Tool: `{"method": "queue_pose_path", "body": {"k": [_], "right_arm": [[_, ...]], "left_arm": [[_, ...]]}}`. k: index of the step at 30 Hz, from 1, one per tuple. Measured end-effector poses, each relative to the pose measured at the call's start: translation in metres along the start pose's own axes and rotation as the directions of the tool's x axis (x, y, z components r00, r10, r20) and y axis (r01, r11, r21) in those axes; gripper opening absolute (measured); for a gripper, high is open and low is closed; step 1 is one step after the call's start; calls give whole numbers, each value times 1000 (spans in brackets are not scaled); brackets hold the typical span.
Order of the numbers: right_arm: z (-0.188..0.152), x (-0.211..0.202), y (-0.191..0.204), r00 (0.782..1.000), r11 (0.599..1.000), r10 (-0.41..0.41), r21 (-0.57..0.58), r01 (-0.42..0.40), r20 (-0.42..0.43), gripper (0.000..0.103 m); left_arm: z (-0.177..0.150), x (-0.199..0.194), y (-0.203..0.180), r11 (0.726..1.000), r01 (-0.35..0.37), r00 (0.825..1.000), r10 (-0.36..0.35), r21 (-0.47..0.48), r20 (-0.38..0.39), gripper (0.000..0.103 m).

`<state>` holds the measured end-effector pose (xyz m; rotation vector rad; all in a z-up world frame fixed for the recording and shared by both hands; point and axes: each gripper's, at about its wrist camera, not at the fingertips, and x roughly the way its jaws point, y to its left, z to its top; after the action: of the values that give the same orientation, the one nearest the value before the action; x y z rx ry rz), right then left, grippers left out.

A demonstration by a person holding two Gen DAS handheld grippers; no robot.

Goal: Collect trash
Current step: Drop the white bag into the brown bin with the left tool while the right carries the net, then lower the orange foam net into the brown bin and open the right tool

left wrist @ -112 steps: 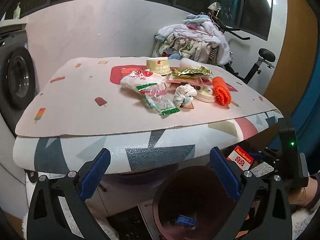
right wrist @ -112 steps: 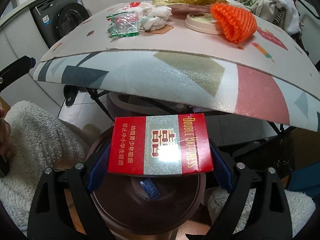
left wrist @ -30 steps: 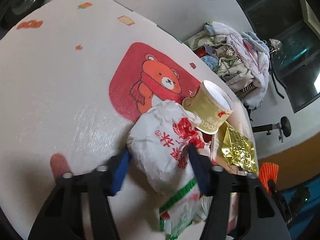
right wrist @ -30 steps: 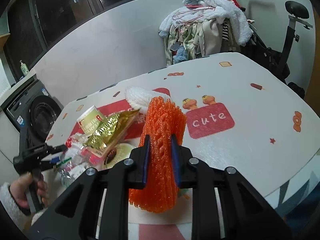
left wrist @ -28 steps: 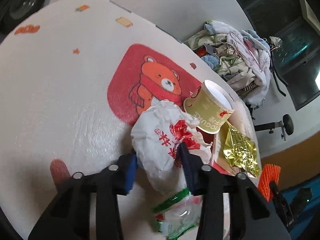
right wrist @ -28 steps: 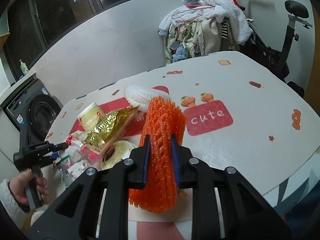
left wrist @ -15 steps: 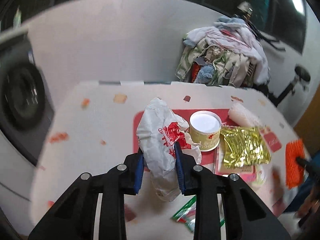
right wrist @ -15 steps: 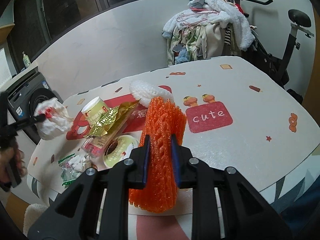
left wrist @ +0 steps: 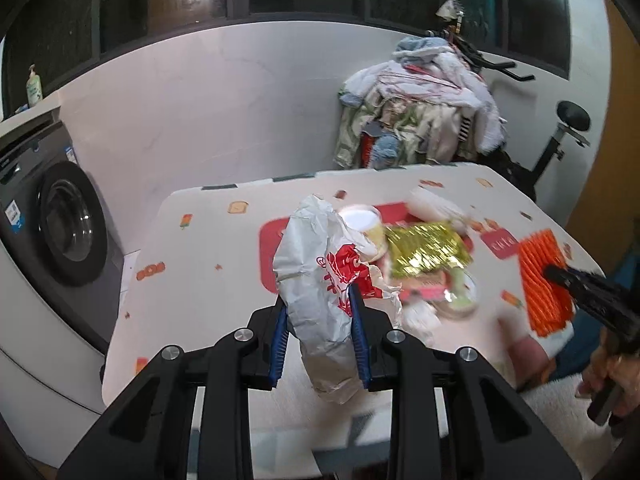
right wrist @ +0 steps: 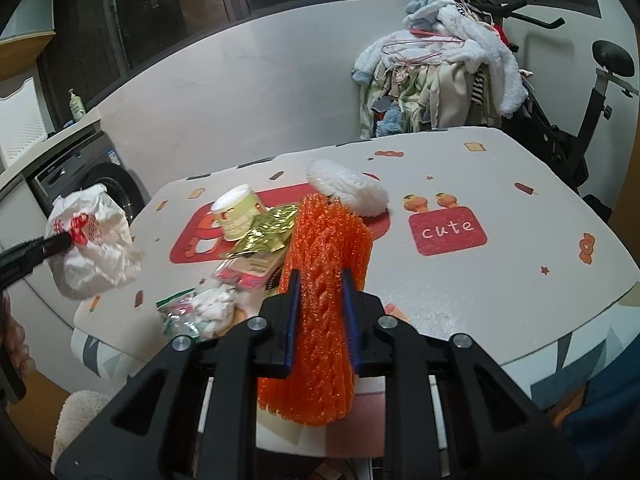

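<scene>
Two pieces of trash are held clear above the table. Left gripper has its jaws clamped on a crumpled white plastic bag with red print, which hangs between the blue pads. Right gripper has its jaws squeezed tight on an orange foam fruit net. A yogurt cup, gold foil wrapper and white foam net lie on the table.

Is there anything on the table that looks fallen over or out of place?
Yes. The pale yellow paper cup with a white lid lies tipped on its side on the patterned table, against the crumpled gold foil wrapper. Nothing looks spilled.
</scene>
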<state>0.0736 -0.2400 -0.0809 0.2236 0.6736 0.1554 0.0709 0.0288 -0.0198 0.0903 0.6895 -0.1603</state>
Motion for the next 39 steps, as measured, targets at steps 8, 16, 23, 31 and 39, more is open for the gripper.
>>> {"method": "queue_pose_path", "body": {"k": [8,16,23,31,39], "right_arm": [[-17,-27,9,1000,1000,3,4,-4,10,23],[-31,-44,7,1000,1000,-7,13,7,12,22],[-45,-44,4,1000,1000,-7,29,7,-14,23],[-67,-37,9,998,1000,5,18,-4,-55,23],[-106,-17,33,987,999,24,-43,-31,-159,23]], "left_arm": [[-52,-23,-35,995,93,994,-91,35,-56,27],[-133,-18,-89,954,248,950,-205,167,-236,27],[-171,14,-102,942,293,915,-225,166,-334,30],[-153,4,-98,966,224,946,-184,128,-266,82],[-127,-13,-79,992,99,976,-83,74,-200,92]]}}
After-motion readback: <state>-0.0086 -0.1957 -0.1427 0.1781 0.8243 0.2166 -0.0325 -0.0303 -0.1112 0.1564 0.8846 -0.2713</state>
